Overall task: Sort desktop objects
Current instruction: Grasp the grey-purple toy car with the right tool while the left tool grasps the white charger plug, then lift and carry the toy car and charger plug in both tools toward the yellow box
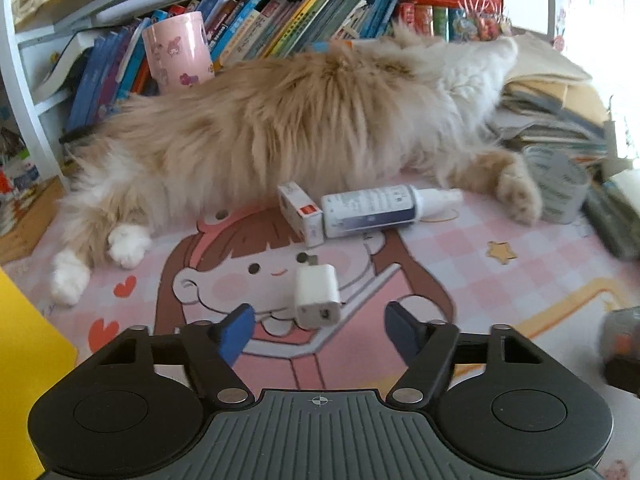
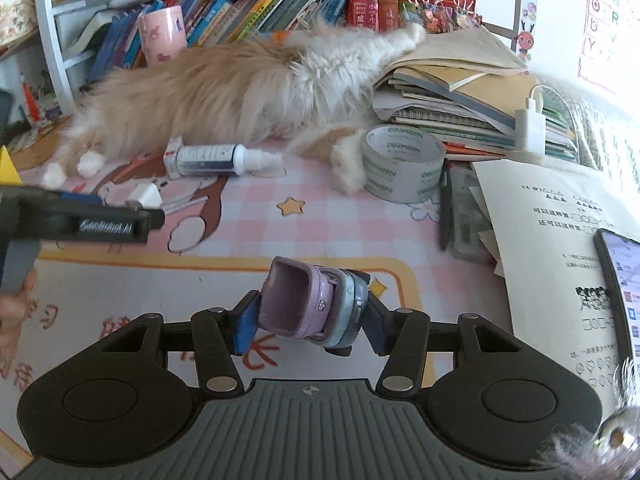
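on the far left of the surface (image 1: pixel 460 256), which is covered by a pink cartoon mat, your left gripper (image 1: pixel 320 330) hangs over the white charger plug (image 1: pixel 318 296). its fingers (image 1: pixel 236 334) stand partly apart, one on each side of the plug, and neither pad touches it, so nothing is held there. just behind the plug lie a small white box (image 1: pixel 301 213) and a white spray bottle (image 1: pixel 380 210), both on their sides and touching each other. behind those a fluffy orange-and-white cat (image 1: pixel 304 120) is stretched right across the back, with a pink cup (image 1: pixel 178 52) and a row of books (image 1: pixel 280 20) behind it.

moving right, your right gripper (image 2: pixel 310 316) is clamped on a small purple and grey-blue toy (image 2: pixel 312 306), fingers (image 2: pixel 246 328) pressed on both sides and the toy tilted up off the mat. further right a roll of clear tape (image 2: pixel 404 164) sits on edge against the cat's paw, a dark pen (image 2: pixel 446 208) lies beside it, then a stack of notebooks (image 2: pixel 460 96) with a second white charger (image 2: pixel 530 128) leaning on it, a printed worksheet (image 2: pixel 552 240) and a phone (image 2: pixel 622 288) at the right edge.
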### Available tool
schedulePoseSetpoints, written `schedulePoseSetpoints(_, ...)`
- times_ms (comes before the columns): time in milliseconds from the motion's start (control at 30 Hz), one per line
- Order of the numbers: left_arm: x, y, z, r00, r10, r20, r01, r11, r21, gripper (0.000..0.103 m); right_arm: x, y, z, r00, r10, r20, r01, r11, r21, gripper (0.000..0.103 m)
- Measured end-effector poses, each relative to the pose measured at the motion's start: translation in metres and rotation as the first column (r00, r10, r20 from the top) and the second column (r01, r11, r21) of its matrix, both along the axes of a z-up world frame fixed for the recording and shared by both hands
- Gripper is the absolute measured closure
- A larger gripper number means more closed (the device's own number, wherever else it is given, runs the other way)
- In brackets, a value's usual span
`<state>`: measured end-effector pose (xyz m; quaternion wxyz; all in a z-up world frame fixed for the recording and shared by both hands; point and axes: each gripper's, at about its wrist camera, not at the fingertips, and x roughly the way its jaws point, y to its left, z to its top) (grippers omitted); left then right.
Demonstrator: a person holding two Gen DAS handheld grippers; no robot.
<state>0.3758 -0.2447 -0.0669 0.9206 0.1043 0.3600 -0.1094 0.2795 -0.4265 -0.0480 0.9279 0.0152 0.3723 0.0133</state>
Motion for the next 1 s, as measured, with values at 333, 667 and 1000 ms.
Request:
schedulePoseSetpoints(333,0.019,-0.003,-0.006,1.000,-0.023,-0.011,0.023,1.000,0.004,0.078,-0.006,0.007,-0.003,1.000,0.009,-0.017,-0.009,1.000,-0.020,0.053)
schedulePoseSetpoints(667,-0.013,0.020,0.018,1.000,-0.023,-0.012,0.022,0.998,-0.058,0.079,-0.008,0.012,0.002,1.000,0.020,0.002,-0.020,1.000,-0.019,0.054)
schedulePoseSetpoints(1000,-0.090,0.064,0.056,0.998,0.054,0.020,-0.048,0.978,-0.202,0.079,-0.013,0.019,0.023,0.998,0.047,0.050,-0.048,0.998,0.031,0.054)
